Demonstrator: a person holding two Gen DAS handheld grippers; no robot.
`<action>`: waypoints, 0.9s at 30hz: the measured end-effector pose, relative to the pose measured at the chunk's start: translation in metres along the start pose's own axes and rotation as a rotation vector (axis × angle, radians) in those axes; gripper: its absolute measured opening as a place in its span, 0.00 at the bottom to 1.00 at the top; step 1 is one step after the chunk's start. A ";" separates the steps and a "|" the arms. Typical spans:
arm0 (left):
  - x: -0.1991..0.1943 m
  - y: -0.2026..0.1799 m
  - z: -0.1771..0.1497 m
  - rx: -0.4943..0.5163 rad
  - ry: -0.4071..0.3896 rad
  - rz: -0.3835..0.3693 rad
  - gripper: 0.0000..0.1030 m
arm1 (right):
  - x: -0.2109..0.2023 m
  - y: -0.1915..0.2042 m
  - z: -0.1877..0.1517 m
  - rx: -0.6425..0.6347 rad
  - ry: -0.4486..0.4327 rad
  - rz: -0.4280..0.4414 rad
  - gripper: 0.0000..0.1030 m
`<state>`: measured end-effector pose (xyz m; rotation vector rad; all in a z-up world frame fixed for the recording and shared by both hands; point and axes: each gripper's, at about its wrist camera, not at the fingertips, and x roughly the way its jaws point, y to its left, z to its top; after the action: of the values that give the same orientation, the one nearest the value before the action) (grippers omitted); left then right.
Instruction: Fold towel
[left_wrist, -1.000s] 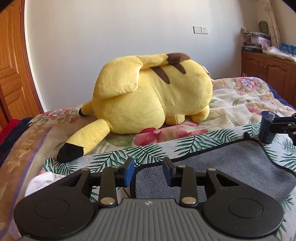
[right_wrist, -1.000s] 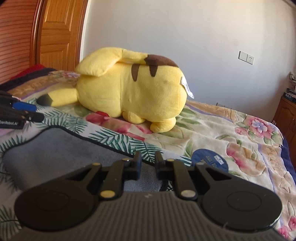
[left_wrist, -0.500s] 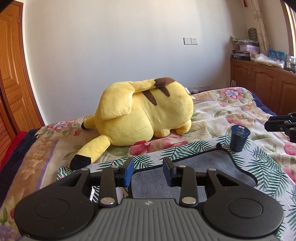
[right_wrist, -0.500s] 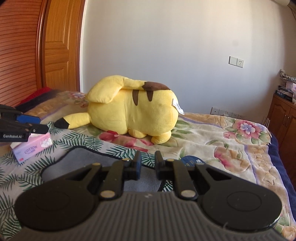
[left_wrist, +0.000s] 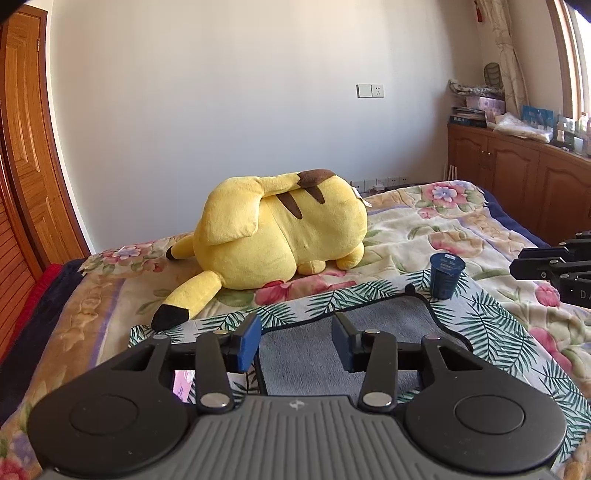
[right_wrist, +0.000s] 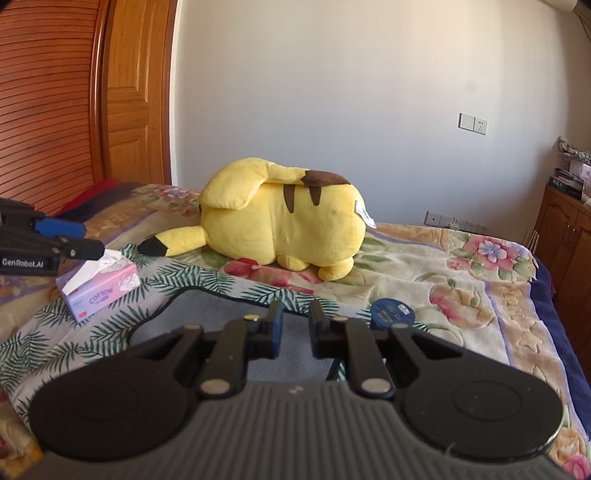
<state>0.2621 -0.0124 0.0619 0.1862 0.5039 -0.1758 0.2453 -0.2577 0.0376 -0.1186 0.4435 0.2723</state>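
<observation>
Currently my left gripper (left_wrist: 295, 341) has its jaws opening, standing at a moderate gap with nothing between the blue pads; it hangs above the near edge of the towel (left_wrist: 332, 343) without touching it. My right gripper (right_wrist: 294, 328) likewise has its jaws opening, at a narrower gap, and nothing sits between its fingers either. From each wrist view the other unit shows at the frame edge: the right one at the far right of the left view, the left one at the far left of the right view. The towel, grey with a dark border, lies flat on a palm-leaf cloth (left_wrist: 491, 325) directly below and ahead of both grippers, on the bed. A dark blue cup (left_wrist: 446, 275) stands upright just beyond the towel's far right corner, on the palm-leaf cloth. A pink tissue box (right_wrist: 101, 290) rests on the cloth near the towel's left side, just below my left unit's fingers as the right view shows them. Farther out, a yellow plush toy (left_wrist: 284, 229) lies on the floral blanket (left_wrist: 424, 221). Beyond it stand a white wall, a wooden door (right_wrist: 136, 110) at left and wooden cabinets (left_wrist: 517, 173) at right.
</observation>
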 end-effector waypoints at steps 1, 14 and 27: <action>-0.003 -0.001 -0.002 0.001 -0.001 0.000 0.29 | -0.002 0.001 -0.001 0.004 0.000 -0.003 0.40; -0.042 -0.004 -0.013 -0.017 -0.042 0.027 0.79 | -0.032 0.013 -0.008 0.052 -0.036 -0.007 1.00; -0.073 -0.008 -0.018 -0.028 -0.051 0.065 0.84 | -0.064 0.023 -0.009 0.059 -0.040 -0.004 1.00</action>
<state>0.1887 -0.0076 0.0812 0.1699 0.4486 -0.1094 0.1797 -0.2523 0.0564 -0.0560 0.4117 0.2569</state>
